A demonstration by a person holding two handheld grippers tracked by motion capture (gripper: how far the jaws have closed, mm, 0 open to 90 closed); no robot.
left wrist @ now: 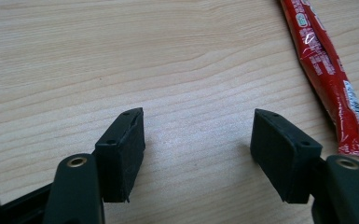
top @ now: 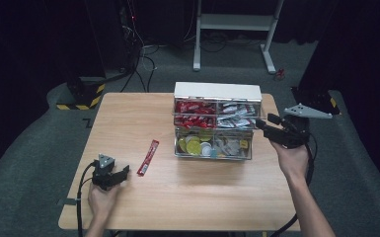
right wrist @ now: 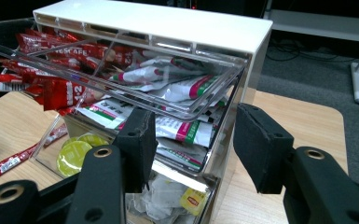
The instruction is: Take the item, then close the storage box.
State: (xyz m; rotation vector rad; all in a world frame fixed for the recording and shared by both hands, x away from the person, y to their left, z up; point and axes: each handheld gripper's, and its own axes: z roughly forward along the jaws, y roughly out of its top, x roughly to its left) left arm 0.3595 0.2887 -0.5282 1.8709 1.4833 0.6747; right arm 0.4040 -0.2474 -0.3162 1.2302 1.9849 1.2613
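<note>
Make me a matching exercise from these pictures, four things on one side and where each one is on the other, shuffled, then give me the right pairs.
Things:
1. Long red foil sachet
2. Clear plastic three-tier organiser with a white top
3. Left hand-held gripper
4. Right hand-held gripper

Places:
A. At the organiser's right end, jaws apart
B. Lying loose on the wooden table, left of the organiser
C. Near the table's front left corner, jaws apart over bare wood
D. Toward the back of the table, packed with sachets and round pods

Pairs: 1-B, 2-D, 3-C, 4-A
</note>
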